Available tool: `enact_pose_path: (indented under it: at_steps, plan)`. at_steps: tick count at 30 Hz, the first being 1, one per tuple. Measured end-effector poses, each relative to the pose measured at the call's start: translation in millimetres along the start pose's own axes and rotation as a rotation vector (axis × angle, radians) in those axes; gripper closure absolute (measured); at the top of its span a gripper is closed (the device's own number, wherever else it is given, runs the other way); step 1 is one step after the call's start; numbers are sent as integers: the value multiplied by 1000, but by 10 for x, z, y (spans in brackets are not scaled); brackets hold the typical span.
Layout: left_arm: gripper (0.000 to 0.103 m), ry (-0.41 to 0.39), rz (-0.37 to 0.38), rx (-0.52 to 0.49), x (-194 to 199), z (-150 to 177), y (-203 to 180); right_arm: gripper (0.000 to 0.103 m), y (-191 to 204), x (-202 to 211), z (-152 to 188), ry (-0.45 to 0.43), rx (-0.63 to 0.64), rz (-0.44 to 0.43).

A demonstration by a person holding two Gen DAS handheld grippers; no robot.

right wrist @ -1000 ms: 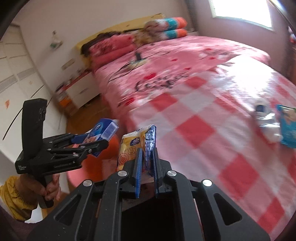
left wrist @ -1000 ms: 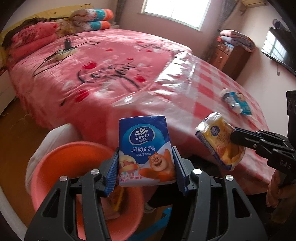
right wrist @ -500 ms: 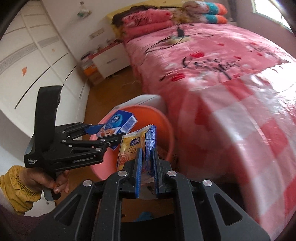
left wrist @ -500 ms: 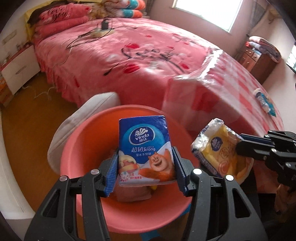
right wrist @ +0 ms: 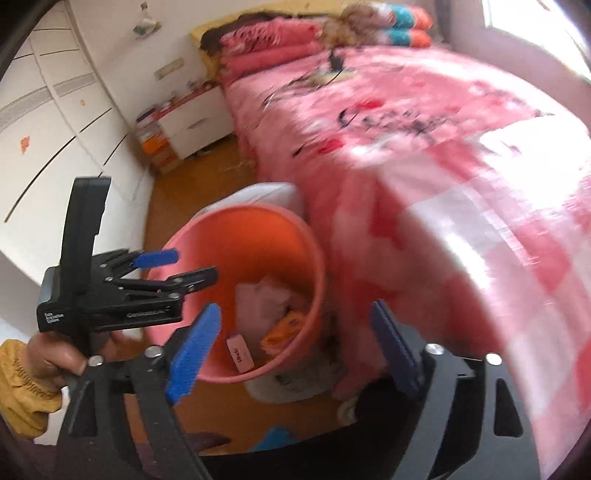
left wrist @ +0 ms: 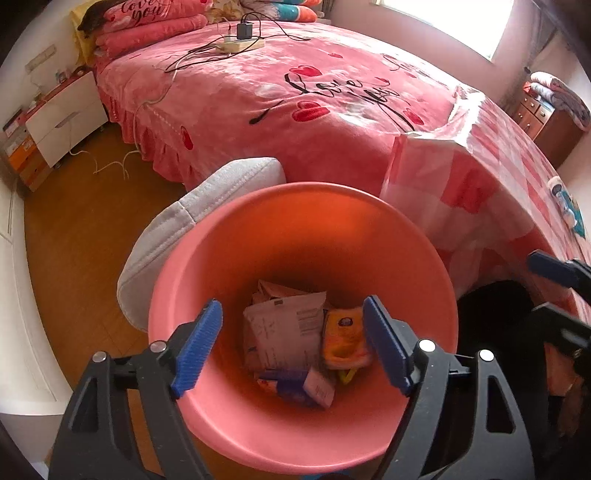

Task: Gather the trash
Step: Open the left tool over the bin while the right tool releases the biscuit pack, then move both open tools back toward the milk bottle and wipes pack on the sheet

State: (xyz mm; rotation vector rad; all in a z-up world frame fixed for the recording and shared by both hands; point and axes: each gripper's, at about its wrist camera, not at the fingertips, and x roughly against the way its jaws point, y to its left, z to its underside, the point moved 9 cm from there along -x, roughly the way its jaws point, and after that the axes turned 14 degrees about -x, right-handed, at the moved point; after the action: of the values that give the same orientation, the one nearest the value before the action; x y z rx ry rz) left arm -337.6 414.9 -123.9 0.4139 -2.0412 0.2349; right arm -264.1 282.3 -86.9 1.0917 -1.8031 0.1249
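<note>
Both the left gripper [left wrist: 291, 347] and right gripper [right wrist: 291, 347] hung over the pink bin [left wrist: 424, 266] by the bed's corner, jaws wide and empty, so the trash [left wrist: 288, 332] sat inside.

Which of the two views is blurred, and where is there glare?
Left wrist view: sharp; the window is blown out, the bin interior is clear. Right wrist view: motion blur smears the bed; glare whitens the checked plastic cover; the bin's contents look soft.
</note>
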Motion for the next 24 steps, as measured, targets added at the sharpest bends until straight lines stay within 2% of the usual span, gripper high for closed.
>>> enact_pose_path:
  at_steps: [5, 14, 24]
  plan:
    - [23, -17, 10, -2, 36, -101, -93, 14, -235, 219, -145, -81, -58, 19]
    - [22, -59, 47, -58, 136, -310, -409, 14, -538, 434, -248, -152, -114, 45]
    - [22, -72, 68, -96, 183, -449, -729, 12, -723, 625, -231, -217, -181, 24]
